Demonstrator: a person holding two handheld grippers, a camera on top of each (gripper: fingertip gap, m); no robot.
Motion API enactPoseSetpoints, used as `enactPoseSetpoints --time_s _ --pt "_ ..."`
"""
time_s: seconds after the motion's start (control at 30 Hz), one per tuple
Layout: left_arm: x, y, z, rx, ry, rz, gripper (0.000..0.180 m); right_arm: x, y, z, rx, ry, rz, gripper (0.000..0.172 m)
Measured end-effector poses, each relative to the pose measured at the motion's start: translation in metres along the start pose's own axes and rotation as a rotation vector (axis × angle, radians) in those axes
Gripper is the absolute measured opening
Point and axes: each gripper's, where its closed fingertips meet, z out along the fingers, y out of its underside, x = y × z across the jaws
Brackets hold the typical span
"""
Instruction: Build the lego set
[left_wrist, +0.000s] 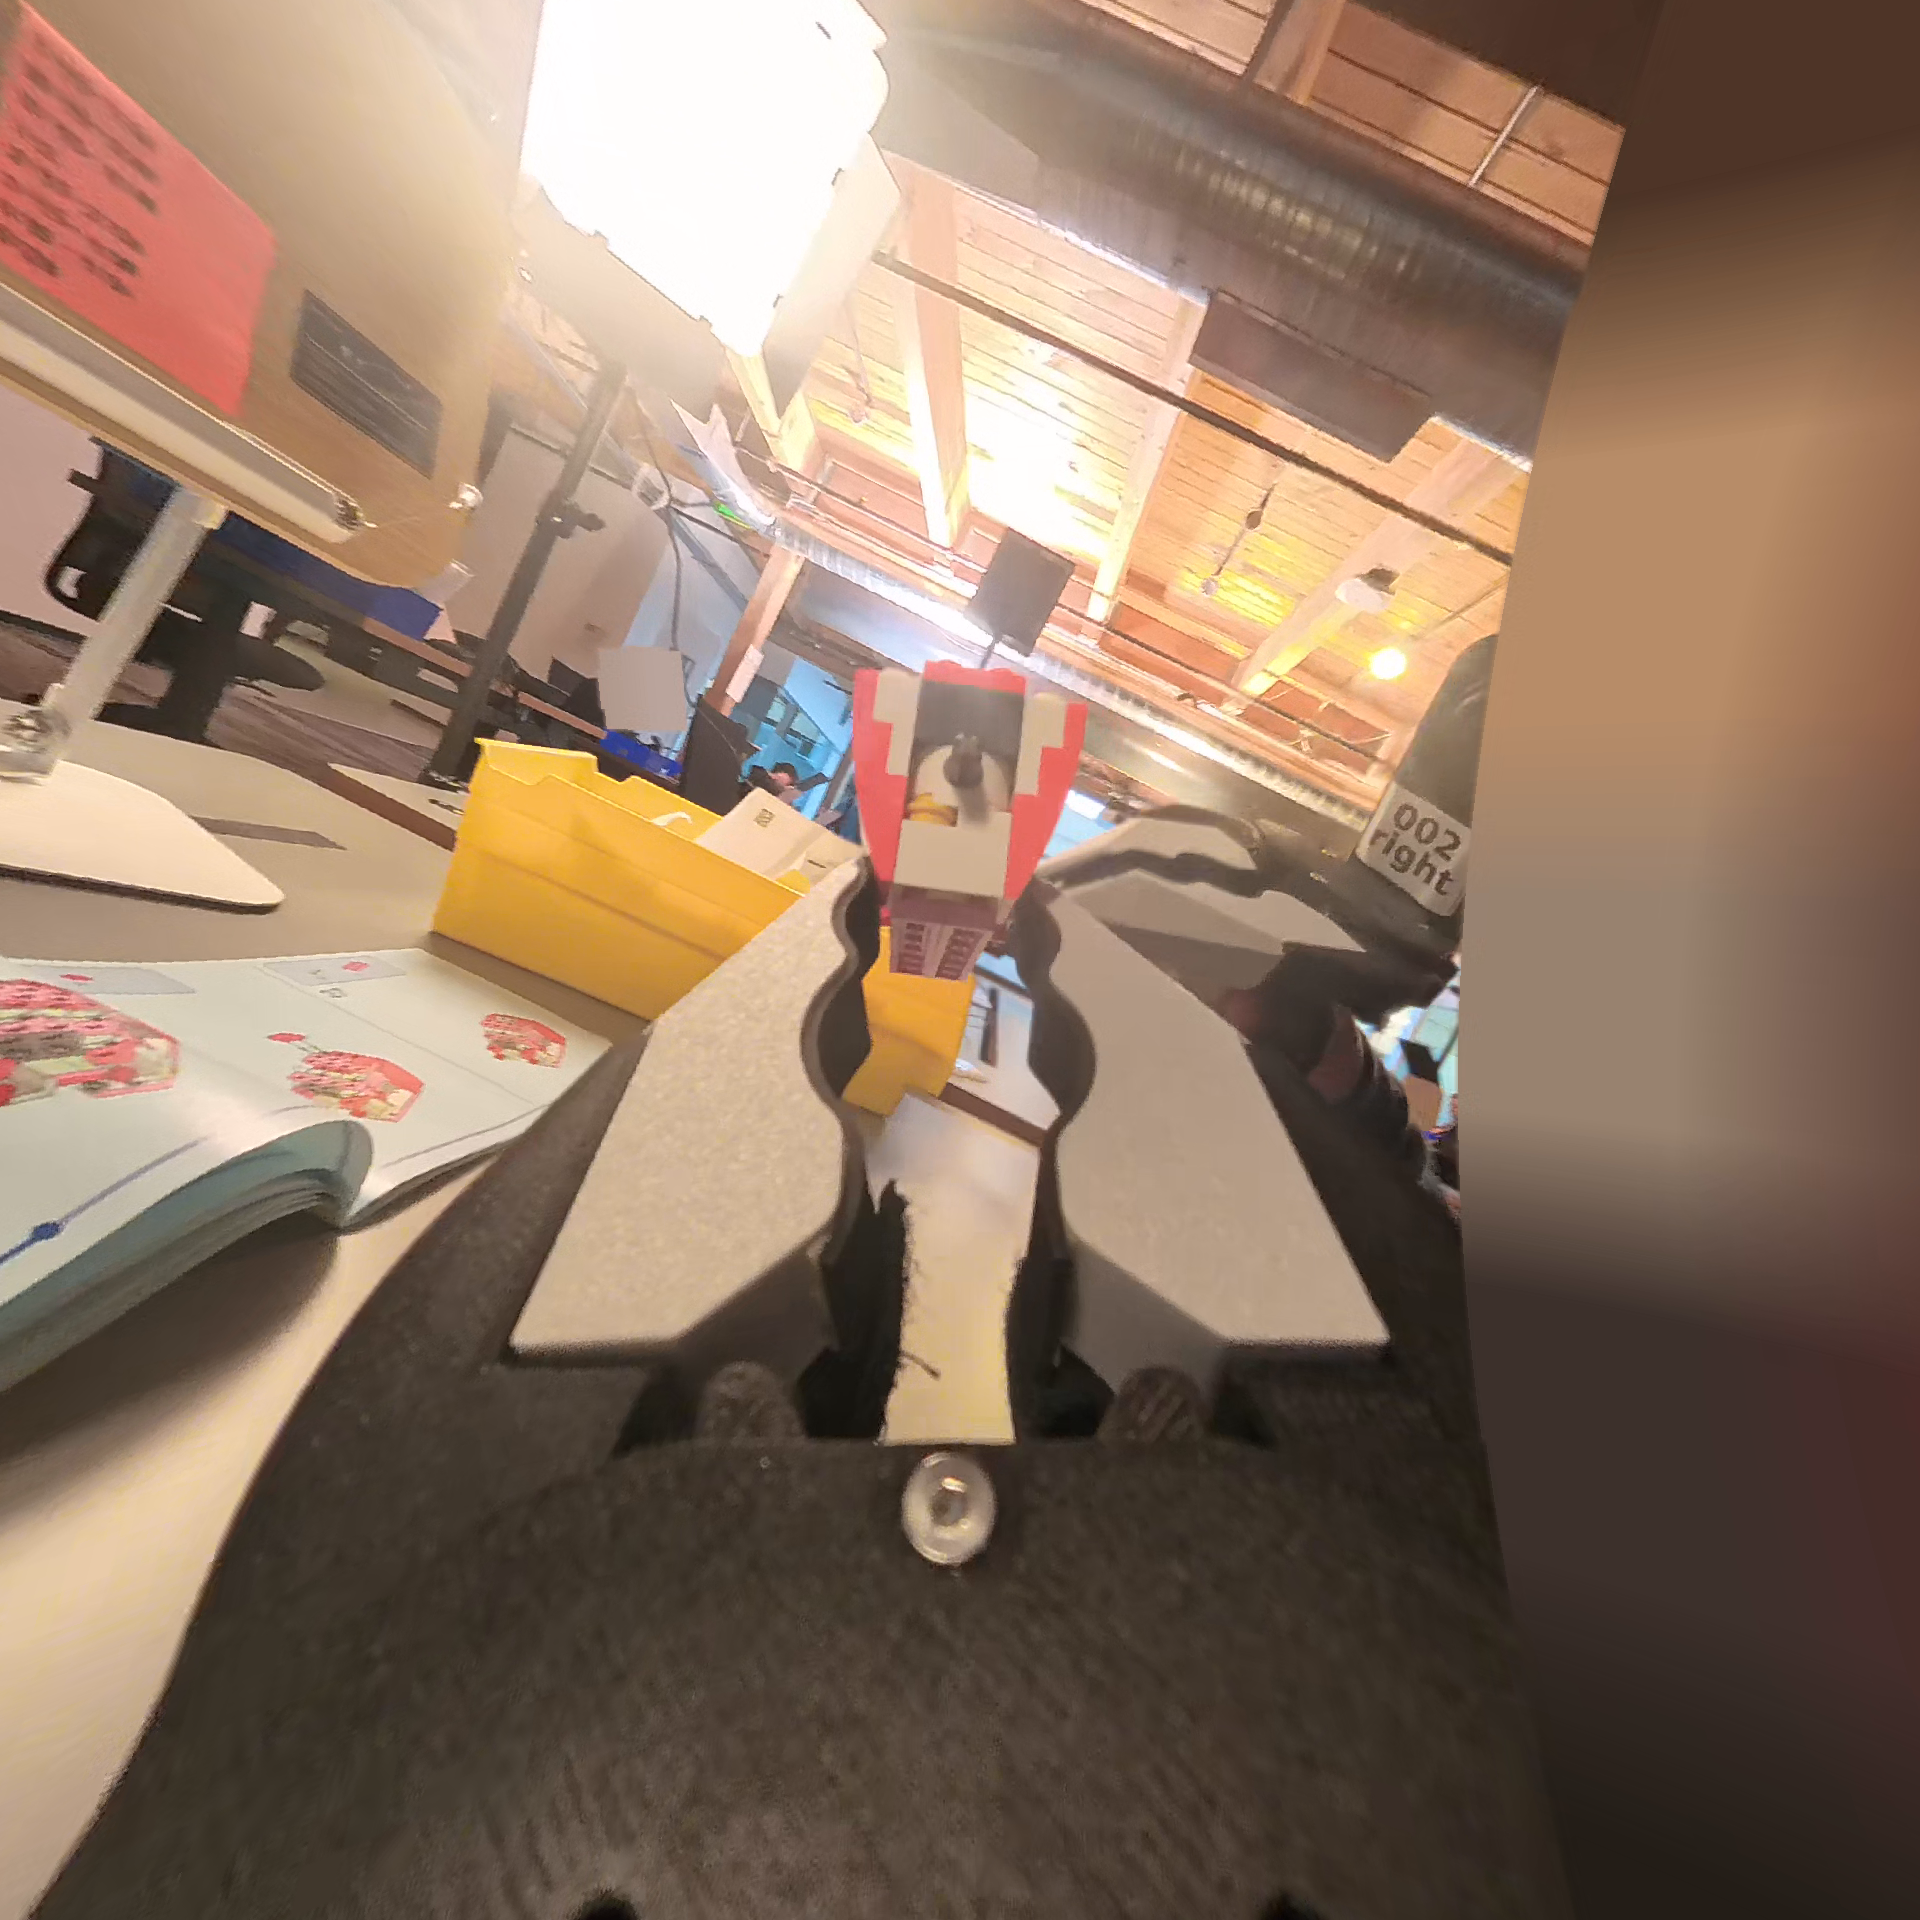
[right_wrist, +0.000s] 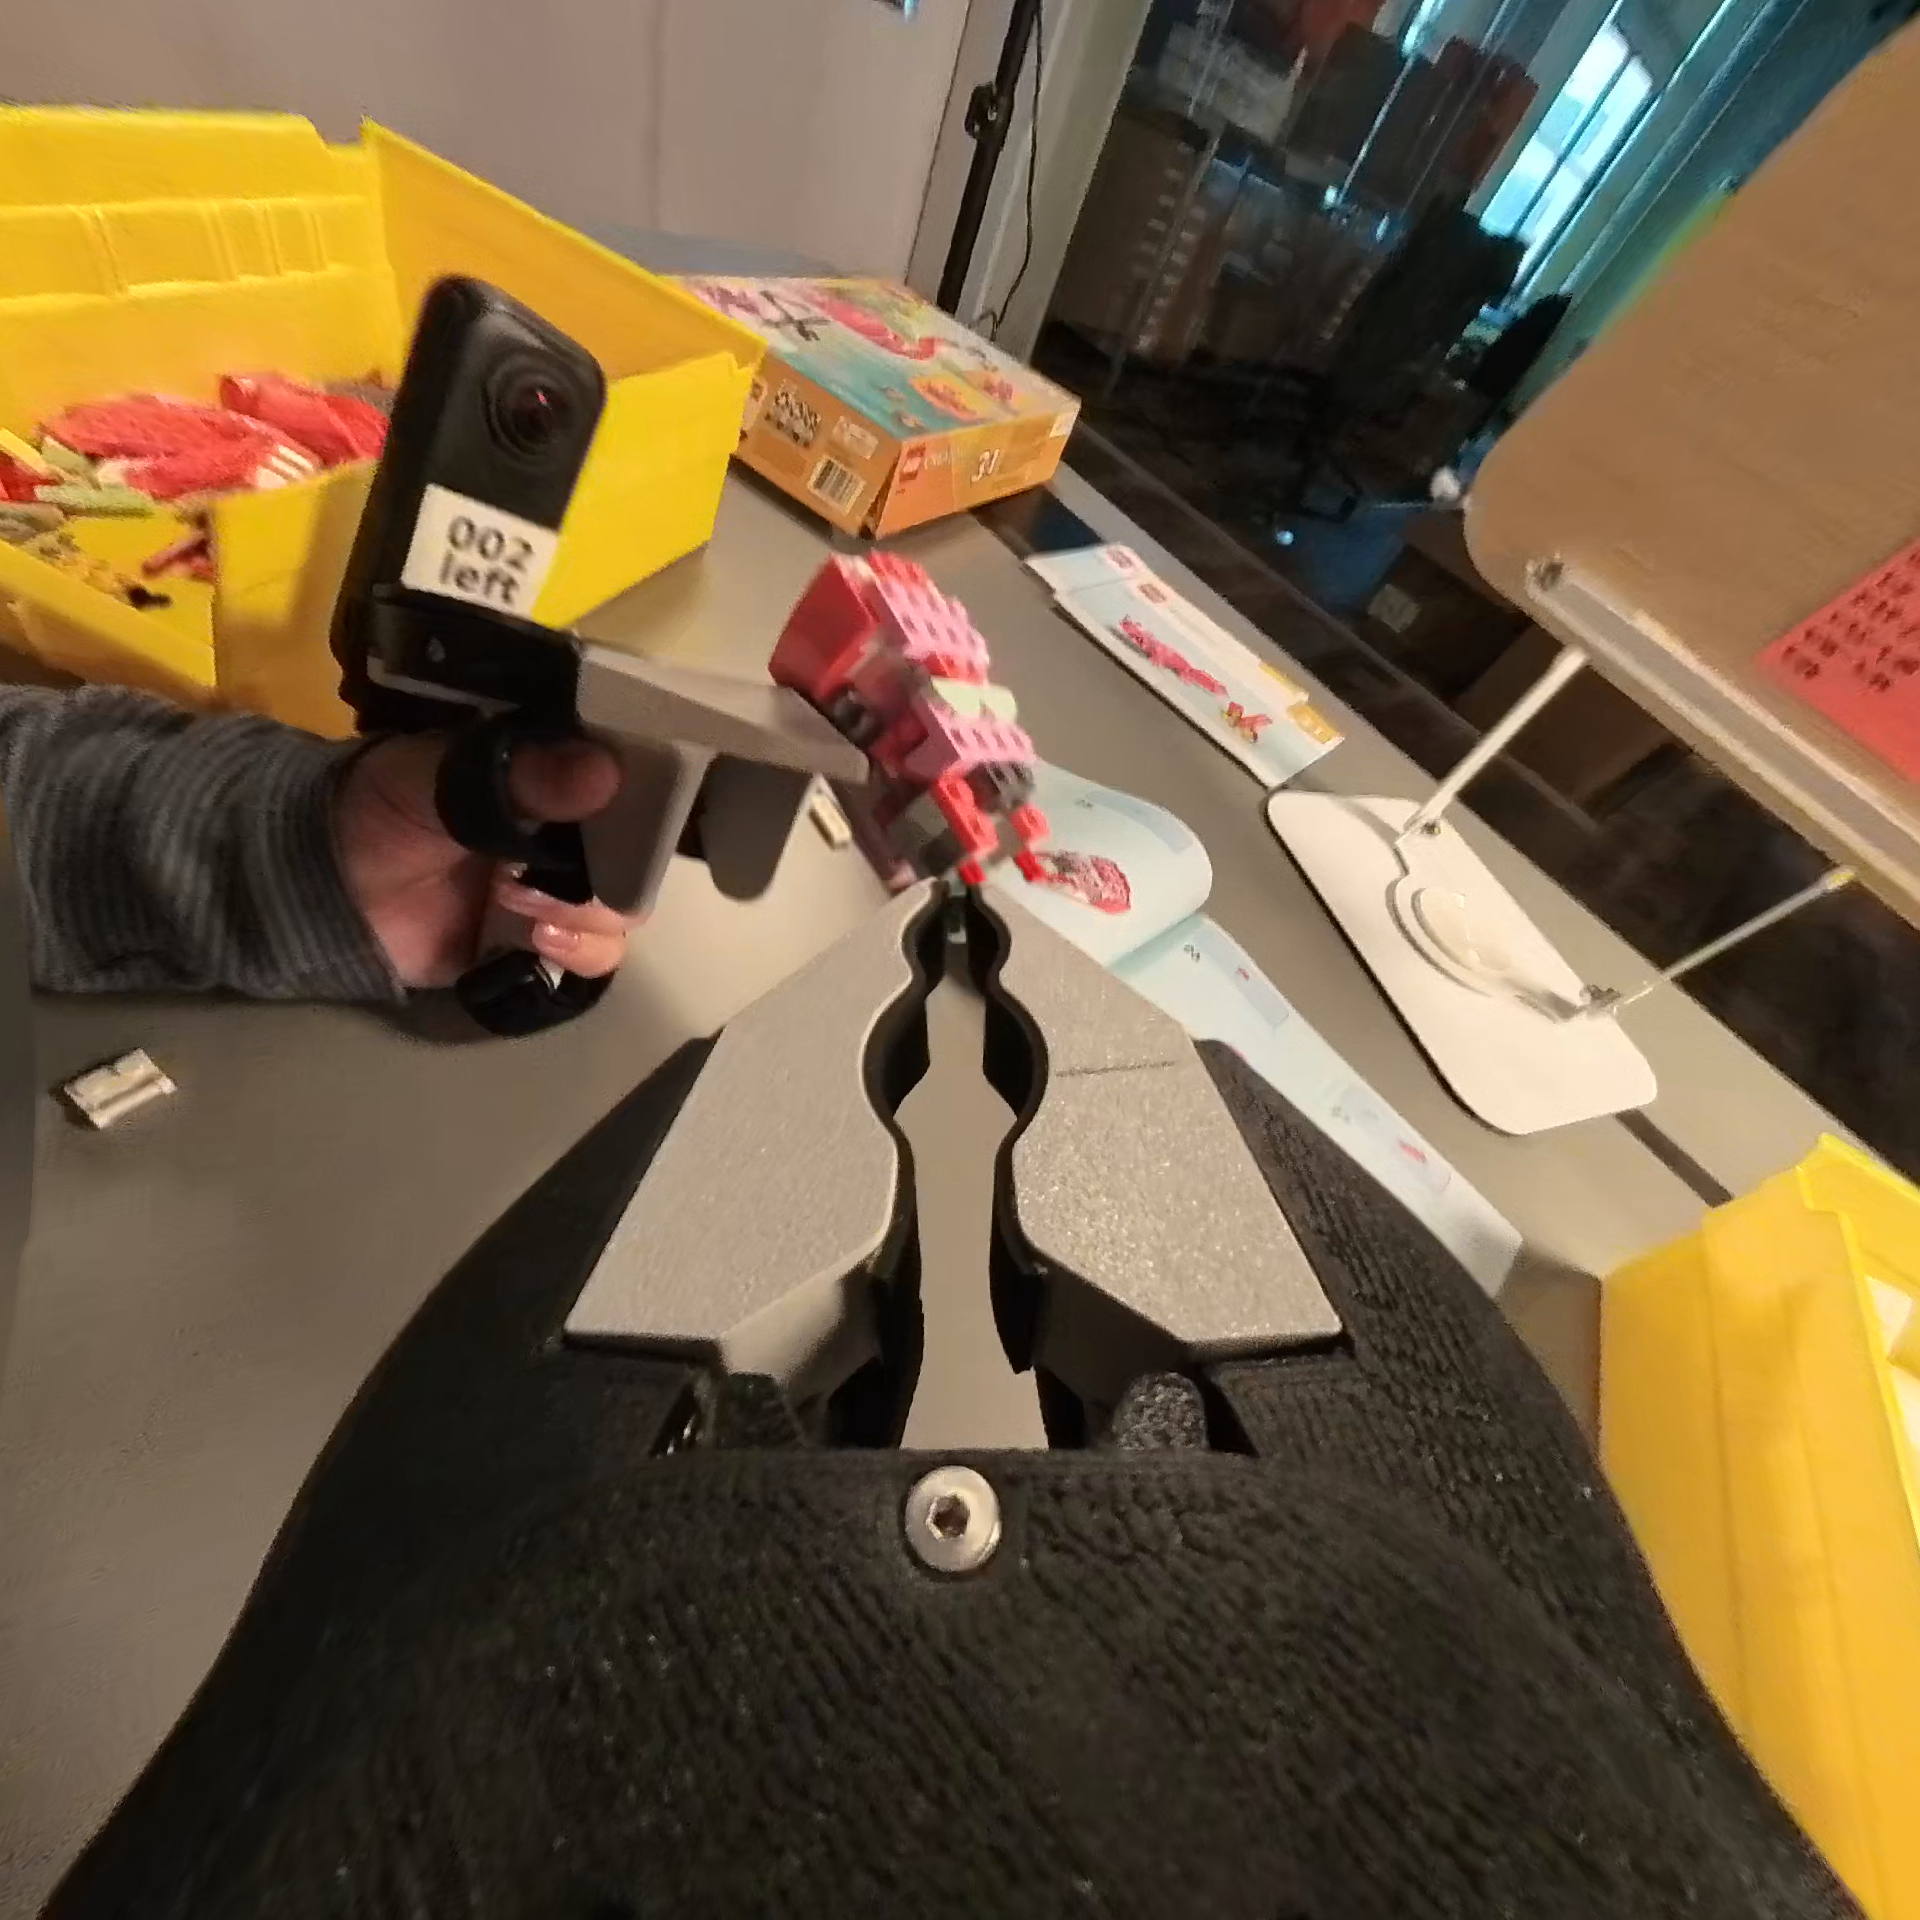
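My left gripper (left_wrist: 940, 896) is shut on a small brick model (left_wrist: 961, 790) of red, white and pink bricks and holds it up above the table. The right wrist view shows the same model (right_wrist: 904, 675) clamped at the left gripper's fingertips (right_wrist: 831, 743), with thin red legs hanging down. My right gripper (right_wrist: 954, 900) is shut, its tips just under one red leg; I cannot tell whether they touch it. In the left wrist view the right gripper (left_wrist: 1060, 883) reaches in from the right beside the model's base.
A yellow bin (right_wrist: 644, 436) with red bricks stands at the back left, a brick set box (right_wrist: 904, 416) behind it. An open instruction booklet (right_wrist: 1132, 862) lies under the model. A white stand base (right_wrist: 1475, 987) is on the right, another yellow bin (right_wrist: 1766, 1455) at the near right, and a loose grey piece (right_wrist: 116, 1086) on the left. Only a small space, under 4 cm, lies between the two pairs of fingers. Both grippers' tips are roughly 20 cm from the loose grey piece (right_wrist: 116, 1086).
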Motion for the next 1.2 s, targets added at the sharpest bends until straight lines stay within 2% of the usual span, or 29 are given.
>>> enactPoseSetpoints --time_s 0.07,0.2,0.27,0.33,0.43,0.57,0.87,1.2 --pt "-0.002 0.000 0.000 -0.010 -0.024 0.030 0.025 0.003 0.022 -0.001 -0.083 -0.039 0.041 0.001" --pt "-0.003 0.001 -0.001 -0.030 -0.048 0.069 0.025 -0.009 0.100 -0.001 -0.379 -0.232 0.211 0.001" --pt "-0.003 0.002 -0.001 -0.030 -0.046 0.063 0.025 -0.007 0.129 -0.003 -0.462 -0.239 0.196 0.001" --pt "-0.004 0.002 0.000 -0.030 -0.046 0.059 0.025 -0.007 0.142 -0.005 -0.476 -0.237 0.141 0.002" --pt "-0.003 0.002 0.000 -0.031 -0.043 0.053 0.025 -0.012 0.150 -0.006 -0.466 -0.254 0.091 0.015" --pt "-0.003 0.002 0.000 -0.031 -0.037 0.047 0.025 -0.012 0.150 -0.009 -0.415 -0.235 0.076 0.023" --pt "-0.002 0.003 0.000 -0.033 -0.028 0.037 0.025 -0.021 0.148 -0.016 -0.348 -0.278 0.138 0.021" --pt "-0.001 0.002 0.000 -0.029 -0.024 0.044 0.025 -0.022 0.148 -0.009 -0.345 -0.302 0.153 0.008"
